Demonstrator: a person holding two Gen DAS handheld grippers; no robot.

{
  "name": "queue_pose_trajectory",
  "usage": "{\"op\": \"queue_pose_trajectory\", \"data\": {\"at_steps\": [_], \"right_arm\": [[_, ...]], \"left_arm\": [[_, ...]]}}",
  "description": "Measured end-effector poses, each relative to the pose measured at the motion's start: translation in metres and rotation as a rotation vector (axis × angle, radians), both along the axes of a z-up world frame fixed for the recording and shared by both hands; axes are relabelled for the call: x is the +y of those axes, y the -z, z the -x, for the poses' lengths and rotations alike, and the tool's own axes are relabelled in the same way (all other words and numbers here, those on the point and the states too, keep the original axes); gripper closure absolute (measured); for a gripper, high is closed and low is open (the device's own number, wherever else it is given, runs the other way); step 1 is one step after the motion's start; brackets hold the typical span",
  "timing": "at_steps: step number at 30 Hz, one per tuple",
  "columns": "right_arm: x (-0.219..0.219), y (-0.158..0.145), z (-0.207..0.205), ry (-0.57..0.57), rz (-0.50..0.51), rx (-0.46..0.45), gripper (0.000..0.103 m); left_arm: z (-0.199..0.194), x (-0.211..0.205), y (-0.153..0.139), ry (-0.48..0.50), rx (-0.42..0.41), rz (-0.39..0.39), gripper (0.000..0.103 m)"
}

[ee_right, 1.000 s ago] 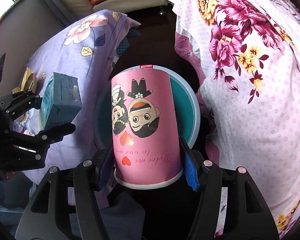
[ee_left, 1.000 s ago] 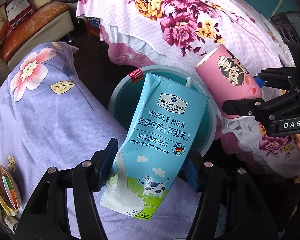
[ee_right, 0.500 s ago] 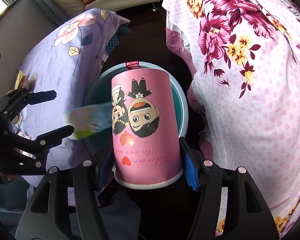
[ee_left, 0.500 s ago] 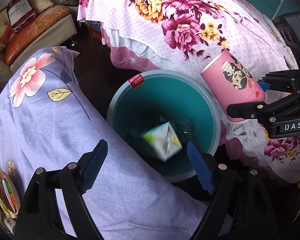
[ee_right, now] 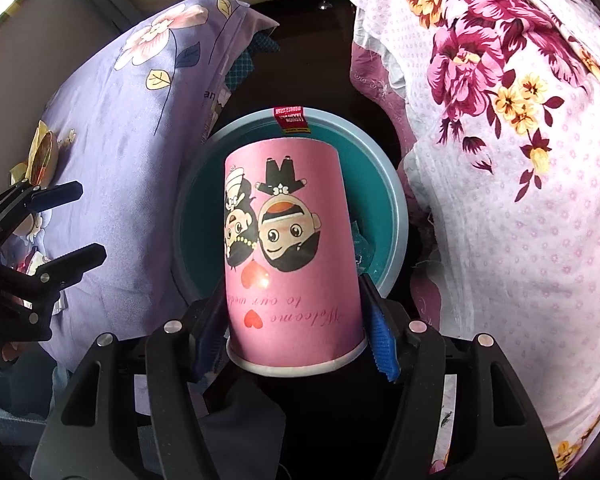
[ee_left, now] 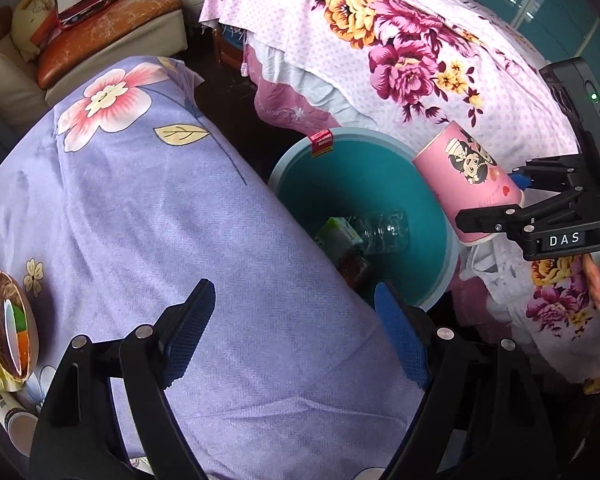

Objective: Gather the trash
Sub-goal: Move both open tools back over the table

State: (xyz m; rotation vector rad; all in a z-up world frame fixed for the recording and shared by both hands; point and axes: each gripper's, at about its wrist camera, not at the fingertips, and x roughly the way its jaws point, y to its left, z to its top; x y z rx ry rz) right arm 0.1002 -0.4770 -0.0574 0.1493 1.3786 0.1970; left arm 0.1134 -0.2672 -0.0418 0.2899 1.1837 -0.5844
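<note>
A teal bin [ee_left: 290, 162] stands on the dark floor between two beds. Inside it lie a milk carton [ee_left: 336, 234] and a clear plastic bottle [ee_left: 384, 228]. My left gripper [ee_left: 294, 286] is open and empty, its blue pads over the purple blanket just left of the bin. My right gripper [ee_left: 488, 196] is shut on a pink paper cup [ee_left: 468, 176] with cartoon figures, held at the bin's right rim. In the right wrist view the cup [ee_right: 288, 220] is upside down between the pads of the right gripper [ee_right: 294, 296], above the bin [ee_right: 396, 200]. The left gripper [ee_right: 90, 220] shows at the left edge.
A purple flowered blanket [ee_left: 140, 200] covers the bed on the left; a snack packet [ee_left: 8, 332] lies at its edge. A pink floral bedspread [ee_left: 420, 40] hangs close on the right. A sofa with an orange cushion [ee_left: 108, 28] stands at the back.
My left gripper opened and the milk carton dropped into the bin. That gripper then shifted left over the purple blanket. The right gripper still grips the pink cup.
</note>
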Motion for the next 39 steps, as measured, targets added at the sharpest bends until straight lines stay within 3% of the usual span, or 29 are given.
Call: {"op": "queue_pose_trajectory", "data": {"at_steps": [5,9,15,31,39], "right_arm": [[0.013,0.001,-0.003,-0.020,0.004,0.011,0.037],[0.022,-0.003,-0.003,-0.022,0.014,0.009,0.027],[0.035,-0.009,-0.003,-0.027,0.020,0.011,0.022],[0.106,-0.031,0.005,-0.131,0.031,-0.010,0.021],[0.159,-0.044,0.006,-0.189,0.030,-0.030,0.021]], "left_arm": [[0.001,0.018,-0.005,-0.027,-0.005,0.012,0.020],[0.006,0.030,-0.009,-0.043,-0.009,0.019,0.020],[0.016,0.052,-0.013,-0.075,-0.014,0.027,0.020],[0.042,0.130,-0.022,-0.188,-0.033,0.049,0.020],[0.054,0.189,-0.031,-0.276,-0.055,0.053,0.020]]}}
